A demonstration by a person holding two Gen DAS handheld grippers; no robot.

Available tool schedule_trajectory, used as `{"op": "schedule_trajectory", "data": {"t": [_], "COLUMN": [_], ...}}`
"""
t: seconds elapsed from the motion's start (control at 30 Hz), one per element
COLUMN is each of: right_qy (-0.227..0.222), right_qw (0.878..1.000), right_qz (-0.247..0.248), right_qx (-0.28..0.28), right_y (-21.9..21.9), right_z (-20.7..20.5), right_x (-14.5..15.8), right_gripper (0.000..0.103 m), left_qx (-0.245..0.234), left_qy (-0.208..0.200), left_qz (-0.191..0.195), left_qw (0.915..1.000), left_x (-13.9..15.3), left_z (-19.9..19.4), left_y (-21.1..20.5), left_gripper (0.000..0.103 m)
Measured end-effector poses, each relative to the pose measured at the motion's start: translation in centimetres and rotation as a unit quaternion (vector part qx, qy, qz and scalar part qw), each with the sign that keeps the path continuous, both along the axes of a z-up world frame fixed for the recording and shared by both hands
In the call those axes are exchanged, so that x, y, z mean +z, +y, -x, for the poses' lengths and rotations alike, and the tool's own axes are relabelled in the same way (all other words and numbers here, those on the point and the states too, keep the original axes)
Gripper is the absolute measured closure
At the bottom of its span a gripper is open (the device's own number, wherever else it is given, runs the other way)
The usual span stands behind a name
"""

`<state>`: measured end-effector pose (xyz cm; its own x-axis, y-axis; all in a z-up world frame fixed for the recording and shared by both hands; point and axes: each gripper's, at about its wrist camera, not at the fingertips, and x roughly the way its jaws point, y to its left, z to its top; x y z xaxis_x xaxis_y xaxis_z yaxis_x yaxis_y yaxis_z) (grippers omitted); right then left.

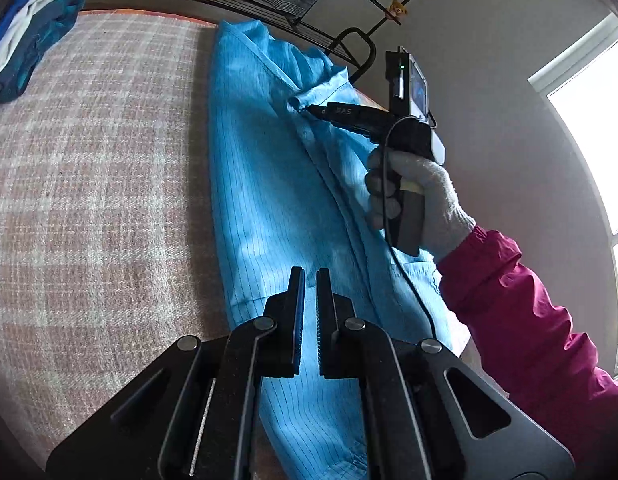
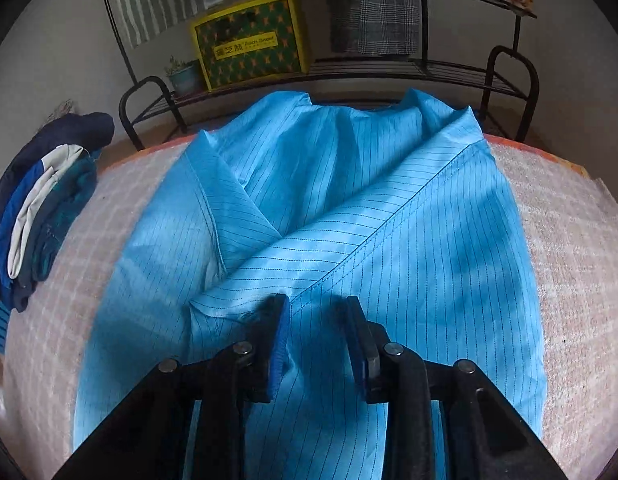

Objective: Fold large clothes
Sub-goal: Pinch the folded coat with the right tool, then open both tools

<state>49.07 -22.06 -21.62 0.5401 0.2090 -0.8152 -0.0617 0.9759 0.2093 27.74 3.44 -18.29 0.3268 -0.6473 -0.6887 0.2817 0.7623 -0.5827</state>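
Observation:
A light blue pinstriped garment lies lengthwise on the checked table cover. One sleeve is folded diagonally across its body, and the cuff ends by my right gripper. My right gripper, in a gloved hand, sits low on that cuff end. Its jaws stand apart with cloth between them, and I see no pad pressing. My left gripper is shut over the garment's near end. Whether it pinches cloth I cannot tell.
A stack of folded dark blue and white clothes sits at the table's far left corner. Behind the table stands a black metal rack with a yellow-green box, a small potted plant and hanging cloths. A bright window is on the right.

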Motion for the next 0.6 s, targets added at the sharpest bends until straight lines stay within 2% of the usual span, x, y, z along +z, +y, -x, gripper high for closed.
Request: {"op": "schedule_trajectory", "data": {"t": [0.07,0.17,0.2,0.23,0.3,0.43,0.6], "right_qy": [-0.014,-0.024,-0.026,-0.028,-0.029,-0.015,0.014], "right_qw": [0.999,0.997,0.997,0.997,0.997,0.997,0.999], "right_qz": [-0.038,-0.072,-0.077,-0.078,-0.077,-0.073,-0.018], "right_qx": [-0.010,-0.012,-0.010,-0.007,0.004,0.019,0.045], "right_y": [-1.5,-3.5,-4.1,-4.5,-5.5,-6.9,-6.0], "right_z": [1.4,5.1,6.7,8.4,12.1,20.5,29.6], "right_x": [1.8,4.4,5.2,6.0,7.4,8.5,5.8], "right_gripper": [0.073,0.070,0.070,0.070,0.070,0.070,0.070], "left_qx": [0.004,0.009,0.009,0.011,0.018,0.024,0.035], "left_qy": [0.004,-0.006,-0.008,-0.008,-0.008,-0.012,-0.006], "left_qz": [0.006,-0.005,-0.005,-0.003,0.001,-0.012,-0.029], "left_qw": [1.0000,0.9999,0.9999,0.9999,0.9998,0.9996,0.9989], "left_x": [0.0,0.6,0.8,1.0,1.1,0.9,-1.0], "left_z": [0.3,1.5,2.0,2.5,3.7,6.2,9.6], "left_y": [0.4,1.0,1.3,1.6,2.2,2.8,2.7], "left_gripper": [0.102,0.100,0.091,0.073,0.055,0.055,0.055]}}
